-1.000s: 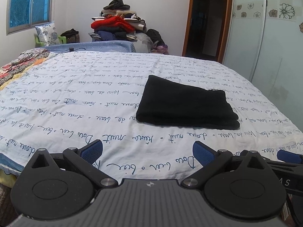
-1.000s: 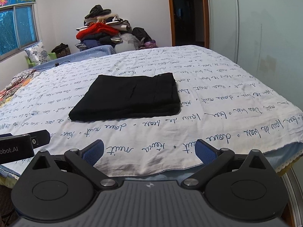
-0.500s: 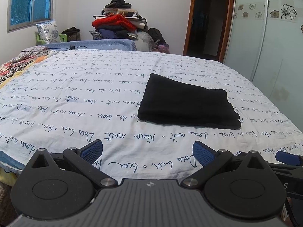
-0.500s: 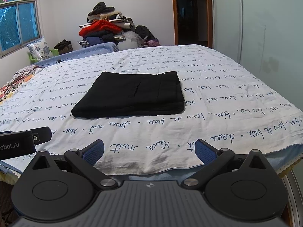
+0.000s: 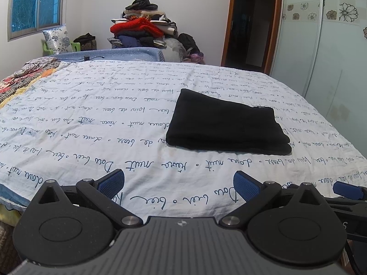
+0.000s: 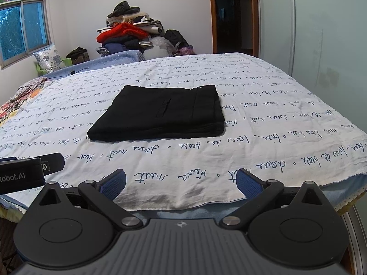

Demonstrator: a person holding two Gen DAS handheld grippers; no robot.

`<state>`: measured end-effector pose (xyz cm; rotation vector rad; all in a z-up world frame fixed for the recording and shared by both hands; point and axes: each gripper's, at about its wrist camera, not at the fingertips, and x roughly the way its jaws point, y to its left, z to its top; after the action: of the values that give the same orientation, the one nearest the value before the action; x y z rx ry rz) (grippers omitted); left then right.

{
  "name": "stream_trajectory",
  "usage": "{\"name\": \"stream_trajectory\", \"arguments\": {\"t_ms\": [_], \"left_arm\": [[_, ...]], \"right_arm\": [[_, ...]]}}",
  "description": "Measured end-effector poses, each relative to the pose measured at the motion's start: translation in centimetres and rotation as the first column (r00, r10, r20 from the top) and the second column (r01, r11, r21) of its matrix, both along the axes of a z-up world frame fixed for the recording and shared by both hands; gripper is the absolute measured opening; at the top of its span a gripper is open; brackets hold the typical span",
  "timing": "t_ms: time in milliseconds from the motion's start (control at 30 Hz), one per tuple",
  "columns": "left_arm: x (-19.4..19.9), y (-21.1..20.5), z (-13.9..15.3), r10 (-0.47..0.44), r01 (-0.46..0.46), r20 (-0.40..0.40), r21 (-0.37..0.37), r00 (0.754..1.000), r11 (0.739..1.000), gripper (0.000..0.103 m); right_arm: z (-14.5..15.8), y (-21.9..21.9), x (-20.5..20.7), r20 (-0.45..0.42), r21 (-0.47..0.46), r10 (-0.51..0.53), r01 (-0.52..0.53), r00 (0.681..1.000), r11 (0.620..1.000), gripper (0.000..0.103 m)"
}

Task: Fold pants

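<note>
Both tools released, holding nothing: left tool [image 5: 179, 181] and right tool [image 6: 181, 182] level at bed edge; folded pants [image 6: 160, 114] well ahead on bed [image 6: 263, 137].

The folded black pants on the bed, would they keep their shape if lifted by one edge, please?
Probably not: the black pants look like soft layered cloth, so the layers would likely droop and unfold. Pushed, they may drag and wrinkle the loose bedsheet rather than slide.

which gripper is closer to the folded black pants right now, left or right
Right, though only slightly. The right gripper faces the folded black pants almost head-on; the left gripper sits off to their left, seeing them right of centre. Both are open, touching nothing.
</note>
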<state>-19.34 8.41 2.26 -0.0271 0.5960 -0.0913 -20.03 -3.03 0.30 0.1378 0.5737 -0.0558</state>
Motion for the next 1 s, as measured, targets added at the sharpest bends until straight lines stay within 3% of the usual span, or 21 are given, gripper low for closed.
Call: {"name": "stream_trajectory", "arguments": {"t_ms": [1000], "left_arm": [[0.02,0.21,-0.08,-0.001,0.001,-0.007,-0.002,1.0,1.0,0.102]], "right_arm": [[-0.27,0.17,0.02,-0.005,0.0,0.006,-0.006,1.0,1.0,0.103]]}}
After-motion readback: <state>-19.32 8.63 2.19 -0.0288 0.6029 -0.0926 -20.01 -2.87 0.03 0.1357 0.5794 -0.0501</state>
